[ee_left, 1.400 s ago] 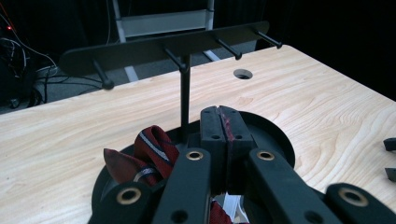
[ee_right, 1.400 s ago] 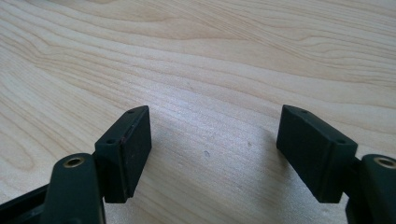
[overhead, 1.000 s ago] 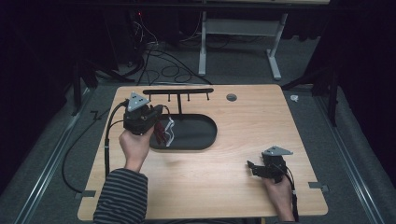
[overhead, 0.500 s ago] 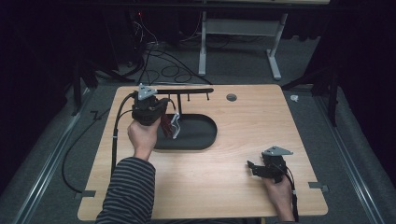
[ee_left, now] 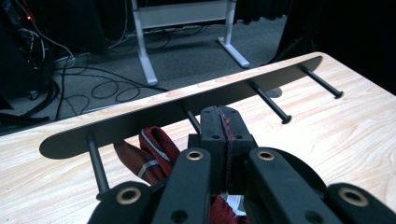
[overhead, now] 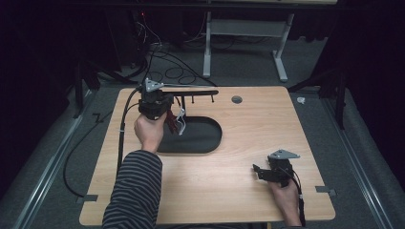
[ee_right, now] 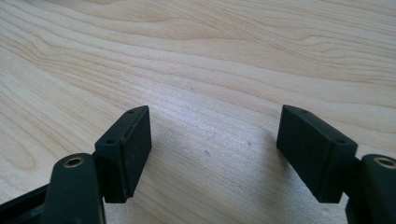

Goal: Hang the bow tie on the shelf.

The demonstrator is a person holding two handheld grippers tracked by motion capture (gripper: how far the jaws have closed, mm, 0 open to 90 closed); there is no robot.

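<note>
My left gripper (overhead: 161, 101) is shut on a red strap (ee_left: 157, 148) with a grey and blue striped band. The strap hangs below the jaws, with a white piece (overhead: 180, 116) at its end. The jaw tips (ee_left: 223, 115) are just in front of a black rack (ee_left: 154, 117) with several horizontal pegs (ee_left: 270, 100), close to a middle peg. The rack (overhead: 191, 91) stands at the table's far edge. My right gripper (overhead: 258, 172) rests low at the front right, open, with bare wood between its jaws (ee_right: 212, 140).
A black oval tray (overhead: 203, 138) lies on the wooden table (overhead: 248, 129) just in front of the rack. A round grey grommet (overhead: 236, 99) sits near the far edge. Cables and a white desk frame (overhead: 243, 28) are on the floor beyond.
The left hand has carried the red strap away from the tray's left end, farther and to the right, up to the peg rack. The right gripper has stayed put.
</note>
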